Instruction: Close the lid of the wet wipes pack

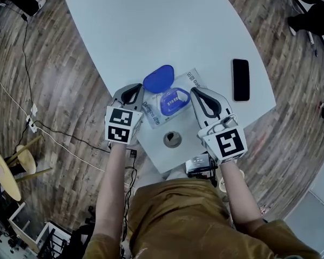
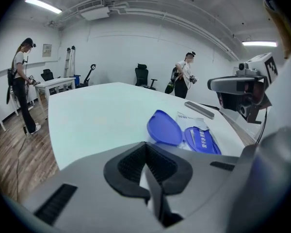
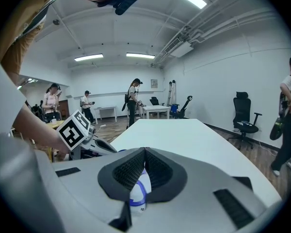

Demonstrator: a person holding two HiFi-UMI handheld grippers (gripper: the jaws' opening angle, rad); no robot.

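A white wet wipes pack (image 1: 190, 81) lies near the front of the white table (image 1: 151, 26). Its oval blue lid (image 1: 159, 79) is flipped open toward the far left, and the blue-rimmed opening (image 1: 174, 101) is uncovered. My left gripper (image 1: 133, 87) is shut and empty, just left of the pack and beside the lid. My right gripper (image 1: 196, 91) is shut too, at the pack's right edge. In the left gripper view the lid (image 2: 164, 128) and pack (image 2: 194, 124) lie beyond the left gripper (image 2: 145, 144). Below the right gripper (image 3: 144, 149) the blue rim (image 3: 136, 196) shows.
A black phone (image 1: 240, 80) lies on the table to the right of the pack. A round cable hole (image 1: 172, 140) sits in the table near its front edge. Cables (image 1: 21, 107) run over the wooden floor at left, near a stool (image 1: 2, 171). Other people stand farther off in the room.
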